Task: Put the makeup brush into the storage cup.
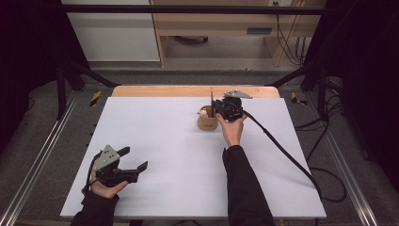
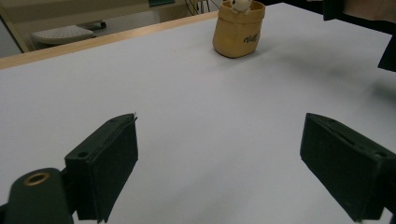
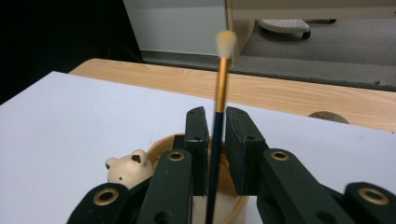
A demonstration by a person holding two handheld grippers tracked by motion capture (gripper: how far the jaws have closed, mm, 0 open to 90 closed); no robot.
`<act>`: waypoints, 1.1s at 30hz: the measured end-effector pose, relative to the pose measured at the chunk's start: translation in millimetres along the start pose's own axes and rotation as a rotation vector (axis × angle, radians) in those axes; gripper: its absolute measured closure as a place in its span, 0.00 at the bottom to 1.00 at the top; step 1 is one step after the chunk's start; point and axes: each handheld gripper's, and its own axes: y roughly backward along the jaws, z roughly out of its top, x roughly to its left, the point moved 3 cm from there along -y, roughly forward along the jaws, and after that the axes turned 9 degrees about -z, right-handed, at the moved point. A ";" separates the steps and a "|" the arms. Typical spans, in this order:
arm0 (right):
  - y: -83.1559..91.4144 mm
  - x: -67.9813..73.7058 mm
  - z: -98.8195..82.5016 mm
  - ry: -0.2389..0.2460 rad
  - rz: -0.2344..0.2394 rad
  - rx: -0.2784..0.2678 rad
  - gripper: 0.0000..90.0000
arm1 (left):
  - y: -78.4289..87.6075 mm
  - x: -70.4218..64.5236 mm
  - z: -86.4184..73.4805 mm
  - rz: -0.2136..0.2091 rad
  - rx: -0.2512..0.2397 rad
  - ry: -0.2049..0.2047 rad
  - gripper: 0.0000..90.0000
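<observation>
Centre of the right gripper view: a brush stands upright in a tan holder, bristles up. The right gripper has its jaws nearly closed around the handle, with a narrow gap visible at the right pad. Lower left of the high view, the left gripper rests spread and empty. Risk: a loose pinch may let the brush slip or tip the holder.

White table mid-frame, bare wood strip along its far edge. Tan pot stands on it, upper centre-right. Left hand rests lower left.
</observation>
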 end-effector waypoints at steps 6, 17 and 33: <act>8.9 0.6 1.1 0.015 0.022 -0.012 0.83 | -0.4 -0.2 -0.1 0.002 0.000 0.000 0.12; 42.9 11.7 5.7 0.066 0.124 -0.047 0.51 | -0.7 -0.4 -0.3 0.000 -0.001 0.002 0.12; 83.0 18.9 -17.2 0.142 0.194 0.001 0.13 | -0.9 0.2 -0.7 -0.002 0.002 0.008 0.12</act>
